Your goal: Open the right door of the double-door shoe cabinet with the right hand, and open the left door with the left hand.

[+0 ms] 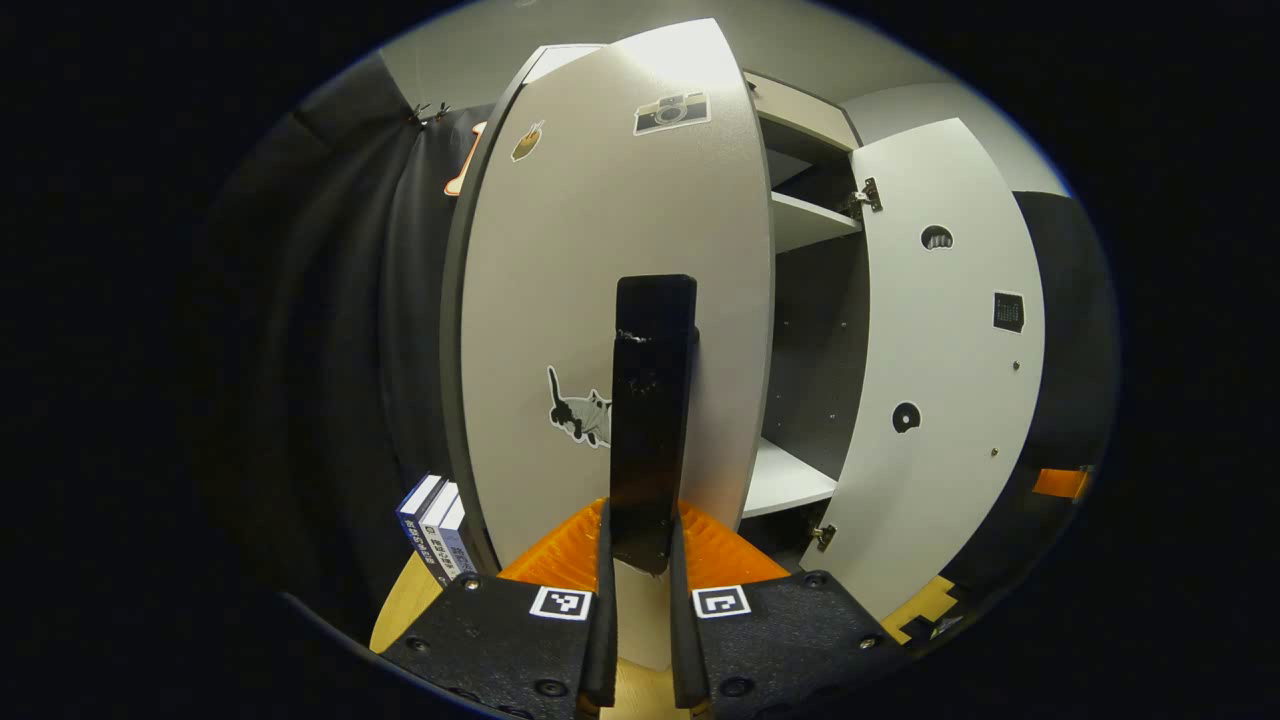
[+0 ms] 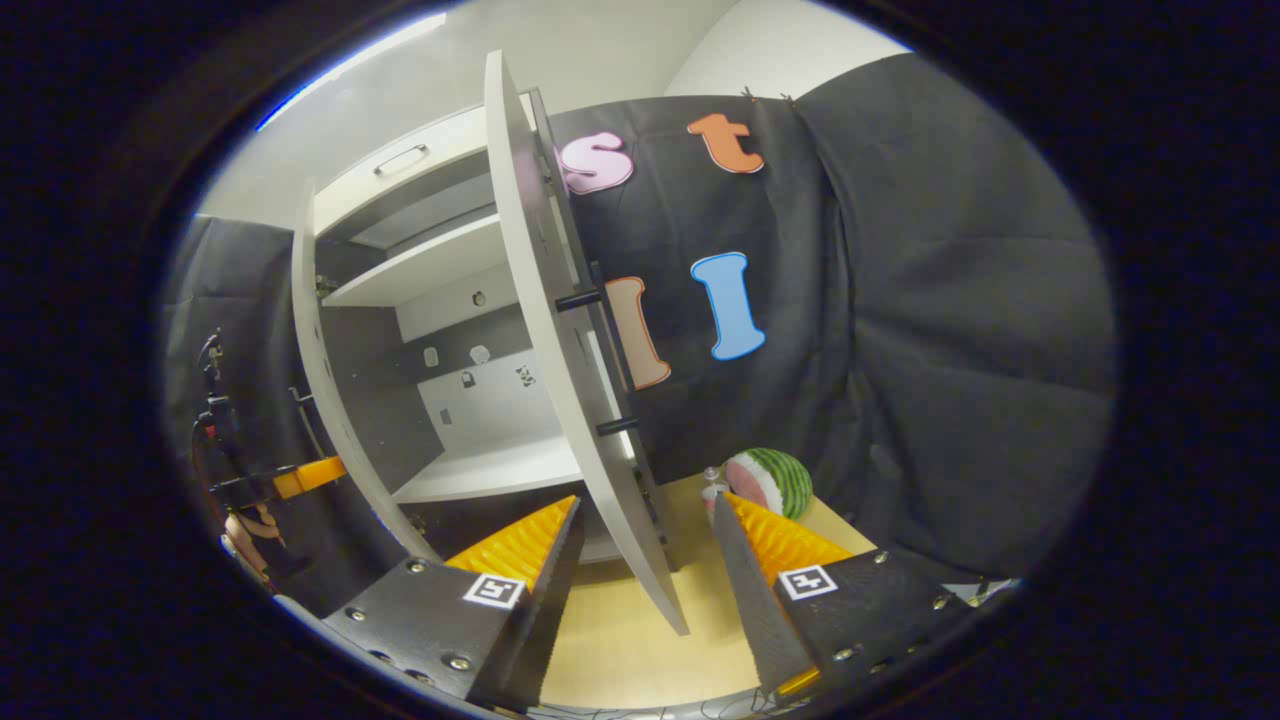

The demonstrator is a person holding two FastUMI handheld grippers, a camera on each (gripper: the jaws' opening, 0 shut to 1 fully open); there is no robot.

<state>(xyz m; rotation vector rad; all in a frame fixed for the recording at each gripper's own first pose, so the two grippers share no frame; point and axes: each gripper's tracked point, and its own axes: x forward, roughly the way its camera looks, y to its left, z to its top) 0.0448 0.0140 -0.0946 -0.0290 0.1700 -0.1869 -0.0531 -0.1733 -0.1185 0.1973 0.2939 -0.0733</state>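
Left gripper [image 1: 640, 560] pinches the black handle [image 1: 652, 400] on the left door [image 1: 600, 300], which is swung partway out from the cabinet [image 1: 805, 222]. Right door [image 1: 940, 380] is wide open. Right gripper [image 2: 645, 560] is spread, straddling the right door's edge w/o touching. Books [image 1: 435, 525] stand left of the cabinet.

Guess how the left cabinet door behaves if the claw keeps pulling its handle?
The left door looks like a rigid flat panel, so it likely swings without flexing. The black handle, pinched in the left claw, looks smooth and glossy; it might slip.
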